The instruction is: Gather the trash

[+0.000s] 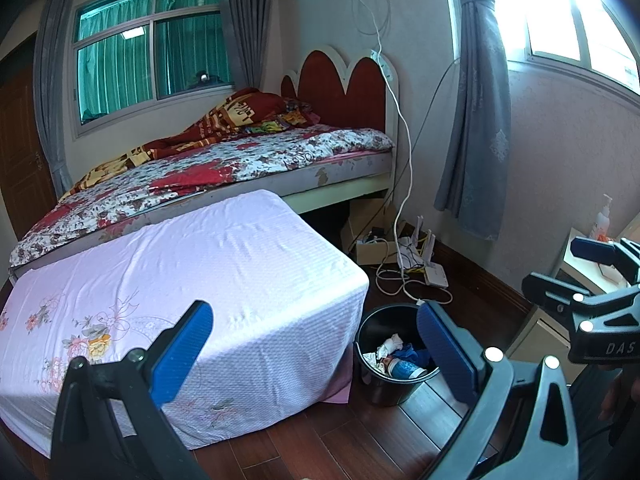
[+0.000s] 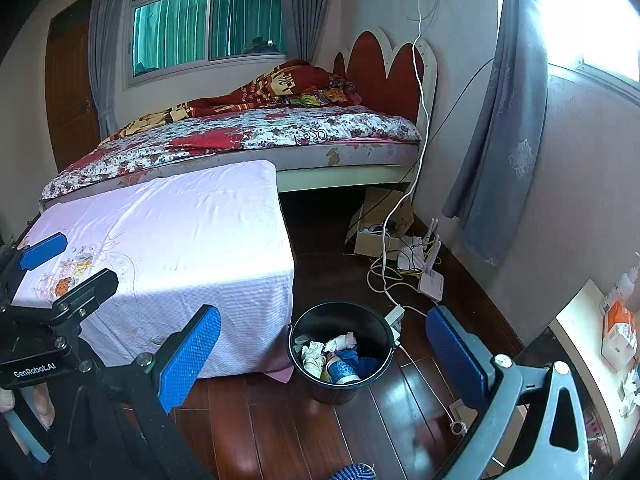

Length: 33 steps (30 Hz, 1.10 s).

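Standing on bare wood floor just beside the corner of the pink-sheeted table [image 2: 180, 216], the black bin [image 2: 340, 350] holds crumpled trash [image 2: 320, 354], while left gripper [image 1: 316, 356] and right gripper [image 2: 324, 356] hang wide apart, empty, above its rim.

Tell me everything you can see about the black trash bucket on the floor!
The black bucket is round, looks like smooth plastic, and stands upright with no lid on the dark wood floor. It sits right by the corner of the pink-covered table, whose hanging cloth seems to touch its side. Inside lie crumpled white papers, something blue and a blue patterned cup on its side. It is only partly full. A white power strip lies just behind it. Neither claw touches it.
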{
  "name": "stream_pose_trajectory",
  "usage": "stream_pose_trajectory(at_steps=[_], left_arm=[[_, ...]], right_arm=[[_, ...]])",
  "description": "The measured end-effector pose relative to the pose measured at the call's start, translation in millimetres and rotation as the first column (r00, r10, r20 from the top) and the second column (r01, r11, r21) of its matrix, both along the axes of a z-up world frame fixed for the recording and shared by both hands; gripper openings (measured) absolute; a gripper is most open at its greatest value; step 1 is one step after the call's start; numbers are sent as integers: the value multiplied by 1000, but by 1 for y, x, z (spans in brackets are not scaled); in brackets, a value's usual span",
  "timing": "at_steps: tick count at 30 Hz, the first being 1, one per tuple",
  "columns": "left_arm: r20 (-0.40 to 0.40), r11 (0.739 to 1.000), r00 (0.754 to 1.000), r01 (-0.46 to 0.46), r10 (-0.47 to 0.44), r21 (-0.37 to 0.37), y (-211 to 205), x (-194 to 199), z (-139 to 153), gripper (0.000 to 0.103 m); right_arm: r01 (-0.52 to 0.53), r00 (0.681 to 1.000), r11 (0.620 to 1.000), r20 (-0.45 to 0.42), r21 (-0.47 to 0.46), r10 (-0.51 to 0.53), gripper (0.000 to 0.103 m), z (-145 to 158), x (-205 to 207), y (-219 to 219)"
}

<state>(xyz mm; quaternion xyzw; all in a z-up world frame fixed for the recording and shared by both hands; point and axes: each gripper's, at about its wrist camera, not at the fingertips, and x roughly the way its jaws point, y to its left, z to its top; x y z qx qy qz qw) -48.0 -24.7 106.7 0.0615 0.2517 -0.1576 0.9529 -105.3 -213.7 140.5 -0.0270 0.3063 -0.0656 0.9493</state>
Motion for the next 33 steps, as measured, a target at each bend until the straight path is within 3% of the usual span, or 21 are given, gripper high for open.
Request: stream_pose_trajectory(at_steps=[33], left_arm=[[4,1000,1000,3,-3,4,3,0,-2,102]], right_arm=[[8,1000,1000,-4,6,-8,103,-4,-1,2]])
